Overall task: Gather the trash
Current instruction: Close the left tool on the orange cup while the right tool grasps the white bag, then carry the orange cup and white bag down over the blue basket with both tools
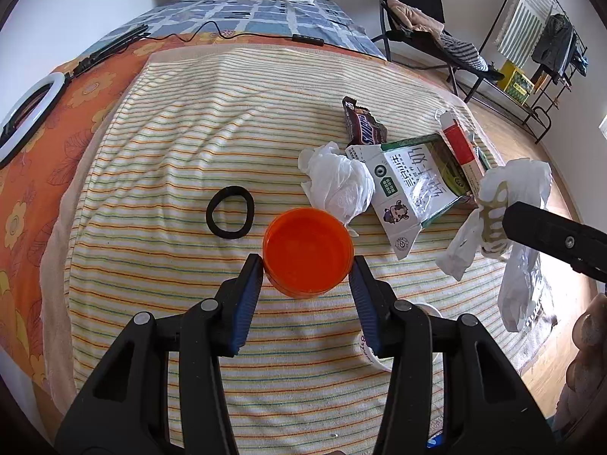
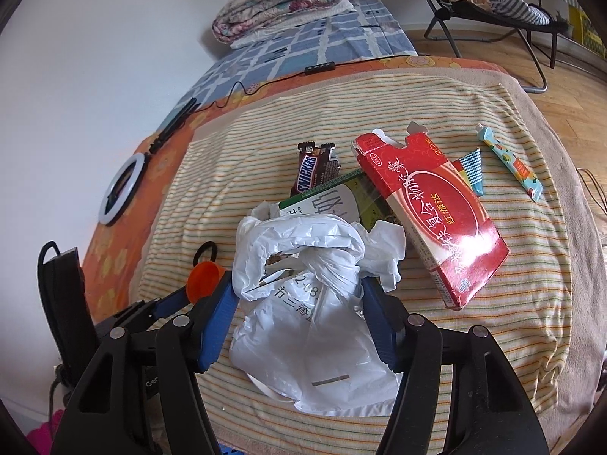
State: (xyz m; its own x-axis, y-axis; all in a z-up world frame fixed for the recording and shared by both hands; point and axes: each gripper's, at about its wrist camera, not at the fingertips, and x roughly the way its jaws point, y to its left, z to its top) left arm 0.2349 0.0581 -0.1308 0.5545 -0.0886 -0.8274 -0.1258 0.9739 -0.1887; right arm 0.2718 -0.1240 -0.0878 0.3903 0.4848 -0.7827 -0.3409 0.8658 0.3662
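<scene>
My left tongs [image 1: 307, 265] straddle the orange cup [image 1: 308, 251] on the bed, pads touching both sides, likely gripped. My right tongs [image 2: 299, 299] hold the white bag [image 2: 303, 322], just right of the cup.

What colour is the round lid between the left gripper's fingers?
Orange lid, seen best in the left wrist view.

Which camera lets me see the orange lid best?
The left wrist view: the orange lid sits whole and face-on between the left gripper fingers on the striped blanket. The right wrist view shows only a small orange edge, partly hidden behind that gripper's finger and the white plastic bag.
</scene>
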